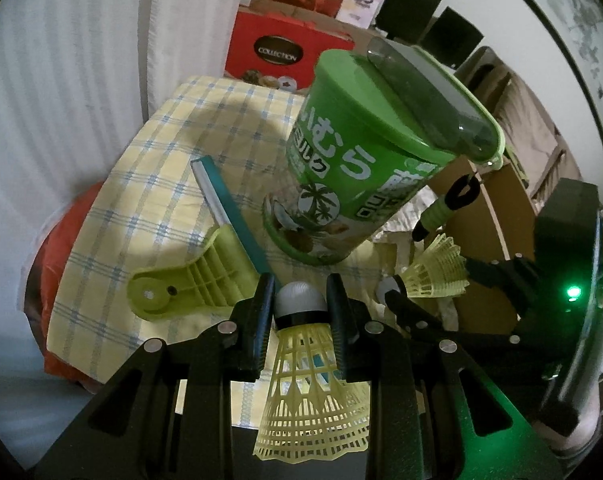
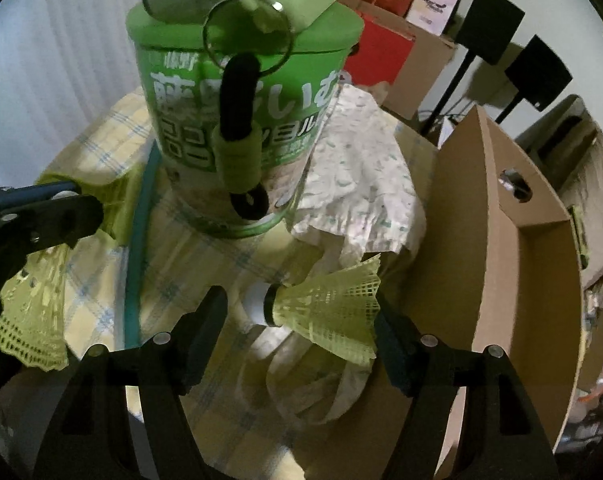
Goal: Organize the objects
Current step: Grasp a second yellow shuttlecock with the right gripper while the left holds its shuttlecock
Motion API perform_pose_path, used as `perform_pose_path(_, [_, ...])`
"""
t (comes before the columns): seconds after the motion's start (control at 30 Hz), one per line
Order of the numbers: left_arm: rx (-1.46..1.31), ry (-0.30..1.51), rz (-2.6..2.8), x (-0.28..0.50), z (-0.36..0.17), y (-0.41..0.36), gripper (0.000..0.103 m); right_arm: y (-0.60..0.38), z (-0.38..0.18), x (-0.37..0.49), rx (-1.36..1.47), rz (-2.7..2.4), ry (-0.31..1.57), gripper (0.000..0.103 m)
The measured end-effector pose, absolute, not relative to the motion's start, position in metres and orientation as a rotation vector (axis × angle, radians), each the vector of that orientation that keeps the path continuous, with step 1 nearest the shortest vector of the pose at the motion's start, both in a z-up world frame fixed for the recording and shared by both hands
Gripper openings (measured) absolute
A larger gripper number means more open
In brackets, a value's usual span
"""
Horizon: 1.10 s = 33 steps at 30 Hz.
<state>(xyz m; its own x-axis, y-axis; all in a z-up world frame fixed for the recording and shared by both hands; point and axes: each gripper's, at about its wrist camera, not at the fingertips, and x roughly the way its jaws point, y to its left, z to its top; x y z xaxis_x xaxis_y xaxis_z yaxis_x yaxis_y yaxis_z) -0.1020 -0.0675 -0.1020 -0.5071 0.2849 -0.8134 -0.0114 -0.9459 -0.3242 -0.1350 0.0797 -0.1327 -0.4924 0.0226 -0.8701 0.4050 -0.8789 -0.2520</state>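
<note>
Left gripper (image 1: 301,300): jaws clamped on a yellow shuttlecock (image 1: 309,380), pinching it at the black band under the white cork. Cork points forward, mesh skirt flares back toward the camera. It is held above the counter (image 1: 113,216), not resting on it.

Right gripper (image 2: 297,332): jaws spread wide, nothing clamped. A second shuttlecock (image 2: 325,308) lies on its side between the fingers, cork toward the left finger, skirt edge at or touching the right finger; actual contact can't be confirmed. It rests on crumpled white paper (image 2: 357,184) near the counter's right edge.

Counter carries a yellow-and-blue checked cloth. Just ahead of the left gripper: a lime green plastic clip (image 1: 189,284) lying flat, with a teal-edged strip (image 1: 229,216) running diagonally from it toward the can.

Middle of the counter: green cylindrical can (image 1: 365,152) with Japanese lettering and a palm tree print, upright. On its lid sits a dark translucent case in a green holder (image 1: 433,96). A key ring (image 2: 247,32) hangs from the holder, with a black-and-green lanyard strap (image 2: 239,140) dangling down the can's front.

Brown cardboard box (image 2: 501,240), open-topped with a hand hole in its wall, stands just beside the counter's right edge. Red gift box (image 1: 285,52) marked COLLECTION stands behind the far edge.
</note>
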Motion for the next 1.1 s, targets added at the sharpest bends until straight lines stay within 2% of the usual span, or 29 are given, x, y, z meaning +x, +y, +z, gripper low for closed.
perform_pose_path(0.07, [-1.456, -0.417, 2.55, -0.102, -0.102, -0.067, 0.024, 0.077, -0.138, -0.135, 1.428, -2.447, 0.705, 0.073])
perform_pose_path(0.13, [-1.454, -0.418, 2.551, -0.102, -0.102, -0.066, 0.024, 0.075, -0.141, -0.133, 1.404, -2.46, 0.765, 0.064])
perform_pose_path(0.2, [-1.455, -0.418, 2.552, -0.102, -0.102, -0.067, 0.024, 0.078, -0.138, -0.133, 1.377, -2.473, 0.752, 0.045])
perform_pose_path(0.3, [-1.453, -0.415, 2.553, -0.102, -0.101, -0.066, 0.024, 0.086, -0.128, -0.135, 1.336, -2.49, 0.691, 0.023])
perform_pose_path(0.4, [-1.451, -0.413, 2.555, -0.101, -0.1, -0.066, 0.024, 0.09, -0.12, -0.135, 1.316, -2.453, 0.638, 0.009])
perform_pose_path(0.57, [-1.443, -0.416, 2.555, -0.1, -0.098, -0.065, 0.024, 0.085, -0.127, -0.131, 1.361, -2.368, 0.593, 0.008])
perform_pose_path(0.77, [-1.437, -0.416, 2.558, -0.099, -0.096, -0.066, 0.024, 0.081, -0.128, -0.124, 1.325, -2.322, 0.54, 0.003])
perform_pose_path(1.1, [-1.423, -0.428, 2.552, -0.099, -0.092, -0.067, 0.024, 0.098, -0.097, -0.116, 1.275, -2.303, 0.267, 0.002])
